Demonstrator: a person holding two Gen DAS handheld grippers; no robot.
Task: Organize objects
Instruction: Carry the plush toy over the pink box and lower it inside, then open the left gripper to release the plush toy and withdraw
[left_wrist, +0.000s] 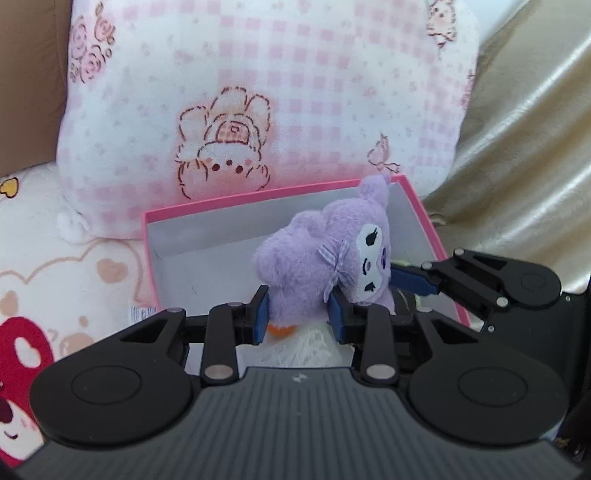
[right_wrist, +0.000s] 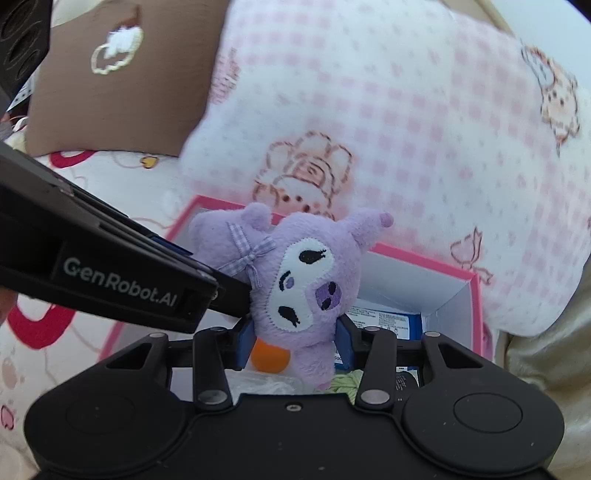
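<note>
Left wrist view: left gripper (left_wrist: 299, 314) clamped on purple plush toy (left_wrist: 325, 258), blue pads pressing its lower body from both sides. Toy is held above pink box (left_wrist: 207, 214), whose white inside sits at 12 o'clock from the gripper. Right gripper (left_wrist: 410, 280) comes in from 3 o'clock, one blue finger touching the toy's face side. Pink checked pillow (left_wrist: 258, 92) stands behind the box at 12 o'clock; cream bear-print bedding (left_wrist: 55, 277) at 9 o'clock; beige shiny fabric (left_wrist: 524, 147) at 2 o'clock

Right wrist view: right gripper (right_wrist: 295, 336) clamped on the same plush toy (right_wrist: 306, 280), pads on either side below the face. Left gripper's (right_wrist: 236, 291) body enters from 9 o'clock, reaching the toy's side. Orange ball (right_wrist: 269, 358) just under the toy. Blue packet (right_wrist: 388, 325) lies in the box (right_wrist: 476, 314) at 3 o'clock. Brown pillow (right_wrist: 122, 81) at 10 o'clock
</note>
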